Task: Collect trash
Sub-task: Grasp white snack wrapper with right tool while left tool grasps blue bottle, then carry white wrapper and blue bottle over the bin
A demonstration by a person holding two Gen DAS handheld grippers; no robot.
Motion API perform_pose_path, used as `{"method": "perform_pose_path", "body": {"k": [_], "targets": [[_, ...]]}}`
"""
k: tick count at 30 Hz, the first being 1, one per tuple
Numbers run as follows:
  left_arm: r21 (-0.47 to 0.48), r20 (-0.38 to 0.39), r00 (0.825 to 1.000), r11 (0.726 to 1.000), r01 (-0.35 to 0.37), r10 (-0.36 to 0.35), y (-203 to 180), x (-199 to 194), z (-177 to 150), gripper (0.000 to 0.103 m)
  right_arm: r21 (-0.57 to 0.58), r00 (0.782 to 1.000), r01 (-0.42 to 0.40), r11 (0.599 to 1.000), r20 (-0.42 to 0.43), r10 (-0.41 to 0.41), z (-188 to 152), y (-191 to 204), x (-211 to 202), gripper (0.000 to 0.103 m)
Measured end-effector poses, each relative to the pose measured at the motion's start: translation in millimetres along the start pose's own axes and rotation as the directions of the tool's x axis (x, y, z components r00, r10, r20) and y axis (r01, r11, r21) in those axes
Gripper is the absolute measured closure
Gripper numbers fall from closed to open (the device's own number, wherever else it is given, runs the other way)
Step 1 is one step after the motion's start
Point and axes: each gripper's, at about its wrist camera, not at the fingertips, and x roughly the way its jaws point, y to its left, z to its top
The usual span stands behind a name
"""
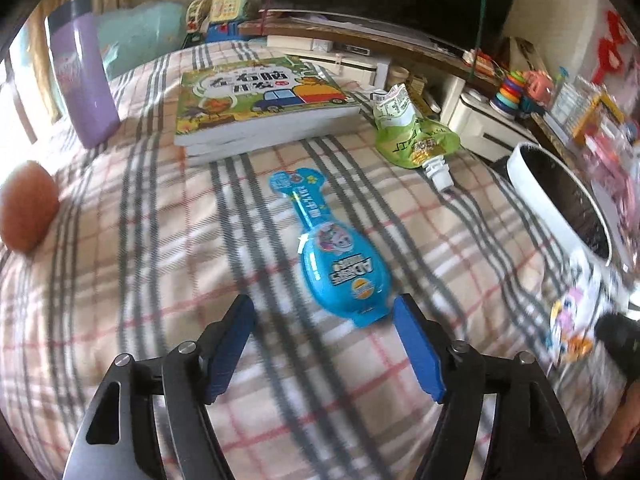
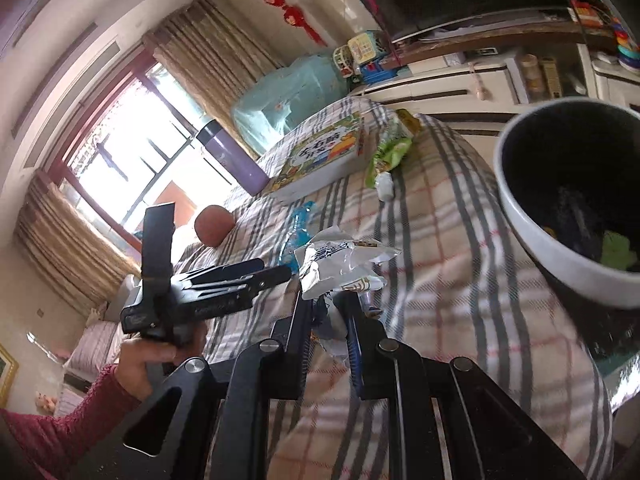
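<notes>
A blue drink pouch (image 1: 340,268) lies flat on the checked blanket (image 1: 160,280). My left gripper (image 1: 323,304) stands open over the pouch's near end, which sits between the blue pads (image 1: 236,344) without being pressed. A green spouted pouch (image 1: 416,136) lies further off beside a picture book (image 1: 256,100). In the right wrist view, my right gripper (image 2: 330,304) is shut on a crumpled white wrapper (image 2: 340,264) held above the blanket. To its right stands a white bin (image 2: 532,236) with a black liner. The left gripper (image 2: 280,272) shows side-on there, held by a hand in a red sleeve.
A purple flask (image 1: 84,80) and an orange ball (image 1: 28,208) sit at the blanket's left side. The white bin (image 1: 532,188) stands at the right edge, with trash inside. Low white cabinets (image 1: 480,120) with toys and a dark screen lie behind.
</notes>
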Motion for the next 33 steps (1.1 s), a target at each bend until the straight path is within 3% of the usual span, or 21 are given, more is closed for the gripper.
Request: {"method": "perform_pose_path", "body": {"k": [6,8,21,33], "targets": [[-0.070,0.020,0.998,0.995,-0.065,0.067,-9.8,13.9,7.9,0.035,0.017,0.999,0.028,0.999,0.015,-0.029,-4.2,-7.6,-11.2,0.087],[-0.057,0.026,0.996,0.995,-0.084,0.085,-17.5,16.0,7.3,0.058,0.017,0.999,0.033,0.999,0.021,-0.033,-5.6,-8.9,-14.8,0.087],[-0.046,0.074,0.995,0.997,0.067,-0.063,-71.1,-31.4,-41.9,0.059,0.005,0.993,0.074,0.997,0.087,-0.074,-13.8,-16.8,-43.9,0.087],[0.027,0.061,0.991,0.992,0.121,-0.123,-114.1,-58.8,-65.6,0.058,0.048,0.985,0.097,0.994,0.139,-0.103,-20.4,-37.3,-73.1,0.087]]}}
